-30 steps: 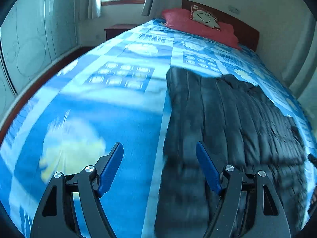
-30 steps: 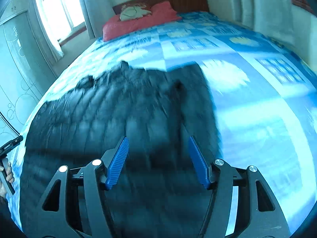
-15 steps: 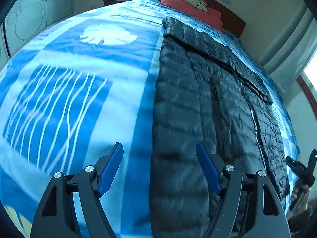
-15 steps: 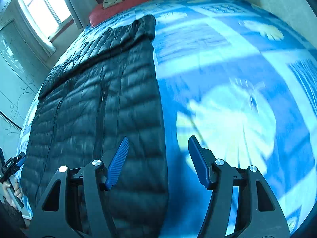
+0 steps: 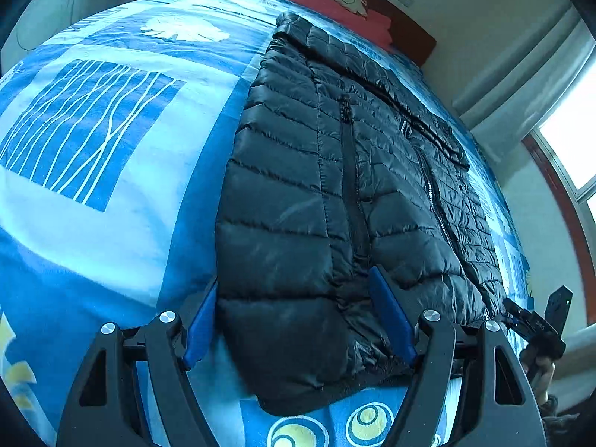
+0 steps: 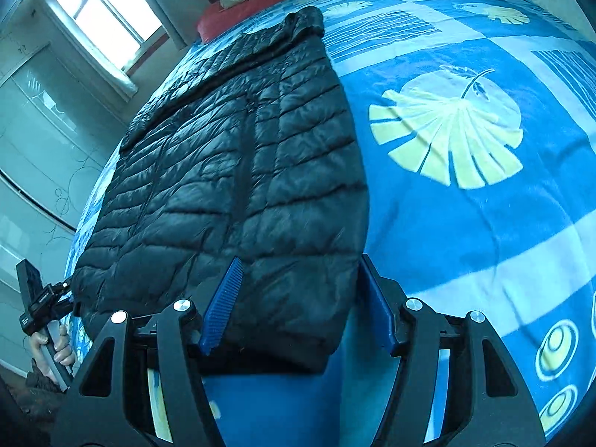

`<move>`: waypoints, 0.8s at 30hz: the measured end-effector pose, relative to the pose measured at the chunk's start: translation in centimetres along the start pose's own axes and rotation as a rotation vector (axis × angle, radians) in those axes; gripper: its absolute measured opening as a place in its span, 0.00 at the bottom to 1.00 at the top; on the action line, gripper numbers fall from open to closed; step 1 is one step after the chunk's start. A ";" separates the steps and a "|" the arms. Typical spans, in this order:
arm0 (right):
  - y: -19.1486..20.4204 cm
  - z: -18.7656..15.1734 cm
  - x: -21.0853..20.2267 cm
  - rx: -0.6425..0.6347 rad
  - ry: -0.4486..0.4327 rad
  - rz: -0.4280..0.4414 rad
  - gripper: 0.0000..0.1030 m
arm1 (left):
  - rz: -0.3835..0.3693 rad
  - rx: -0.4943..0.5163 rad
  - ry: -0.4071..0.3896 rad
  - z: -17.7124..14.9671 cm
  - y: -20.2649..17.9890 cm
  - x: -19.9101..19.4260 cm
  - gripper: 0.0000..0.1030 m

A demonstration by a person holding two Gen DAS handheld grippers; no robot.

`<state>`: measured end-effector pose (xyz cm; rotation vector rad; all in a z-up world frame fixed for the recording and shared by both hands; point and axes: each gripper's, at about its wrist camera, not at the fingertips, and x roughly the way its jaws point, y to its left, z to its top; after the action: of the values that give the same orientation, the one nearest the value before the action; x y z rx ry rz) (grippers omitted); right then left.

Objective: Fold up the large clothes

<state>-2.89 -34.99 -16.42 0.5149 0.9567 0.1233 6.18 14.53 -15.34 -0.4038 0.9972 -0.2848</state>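
Your left gripper (image 5: 298, 320) and right gripper (image 6: 298, 305) both straddle the black quilted puffer jacket's (image 5: 335, 171) hem, jaws wide, nothing clamped; no fold made yet.

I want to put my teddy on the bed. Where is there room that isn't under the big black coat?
Lots of bare blue bedspread lies beside the black puffer jacket, around the big leaf print, and on its other side by the striped square. It is crowded at the near hem, where both grippers straddle the jacket's corners.
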 end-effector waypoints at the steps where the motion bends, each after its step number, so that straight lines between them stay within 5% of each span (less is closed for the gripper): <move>1: 0.0 -0.2 -0.1 0.006 0.001 0.011 0.61 | 0.002 0.014 -0.004 -0.2 -0.2 0.0 0.72; 16: 0.1 -1.1 -0.7 0.030 -0.042 0.038 0.33 | -0.098 -0.086 -0.015 -0.9 0.8 -0.6 0.71; 19: -0.1 -1.1 -0.8 0.044 -0.049 0.039 0.23 | -0.146 -0.165 -0.025 -0.9 1.8 -0.8 0.69; 24: -0.3 -1.2 -0.8 0.054 -0.049 0.045 0.23 | -0.200 -0.290 -0.030 -0.8 3.6 -1.3 0.66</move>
<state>-4.36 -35.09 -16.56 0.5872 0.9028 0.1247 4.97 18.17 -16.37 -0.7723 0.9725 -0.3136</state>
